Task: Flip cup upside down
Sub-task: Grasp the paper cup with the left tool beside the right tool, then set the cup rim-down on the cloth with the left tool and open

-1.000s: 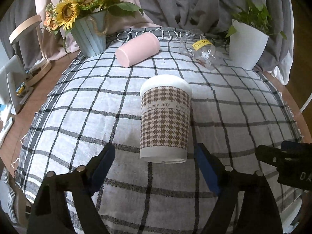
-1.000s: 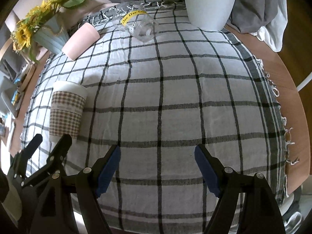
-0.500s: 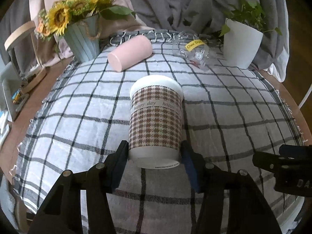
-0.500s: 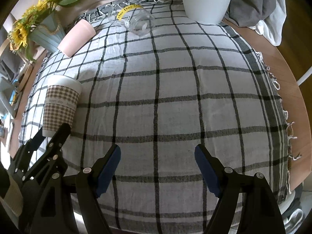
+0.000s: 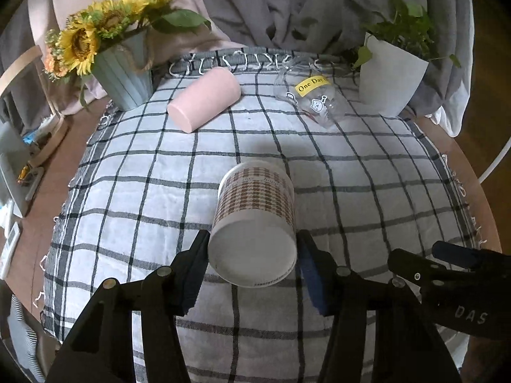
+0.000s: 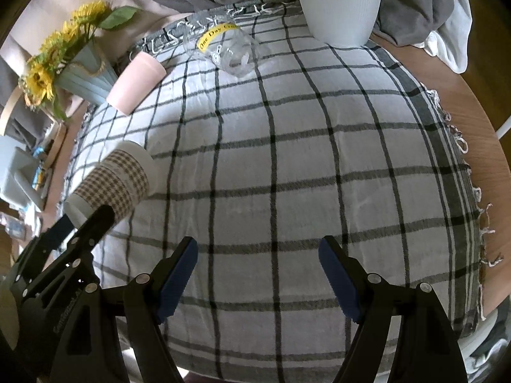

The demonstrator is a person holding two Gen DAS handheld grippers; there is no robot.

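We found the left tongs point(image 5: 252, 255) closed on the houndstooth paper cup point(image 5: 255, 220), one pad pressed to each side of the wall low down by its base, and we judged that low hold deliberate, since it leaves the rim end free to swing over. The cup was tilted well off upright, its flat white base turned toward the left wrist camera and its lidded rim pointing away over the checked tablecloth point(image 5: 367, 191). In the right wrist view it point(image 6: 111, 185) leaned at a slant at the left side of the cloth, and whether any part of it touched the cloth could not be told. We took this for the middle of the flip, roughly half made, with the rim not yet down. The right tongs point(image 6: 257, 281) stood wide open and held nothing, hovering over bare cloth well apart from the cup, presumably kept clear so as not to obstruct the turn. At the far edge of the table lay a pink cup point(image 5: 204, 99) and a clear plastic cup point(image 5: 313, 95), both on their sides, between a sunflower pot point(image 5: 123, 76) and a white planter point(image 5: 388, 86); all were well away from the work and, in our judgement, in no danger from it.
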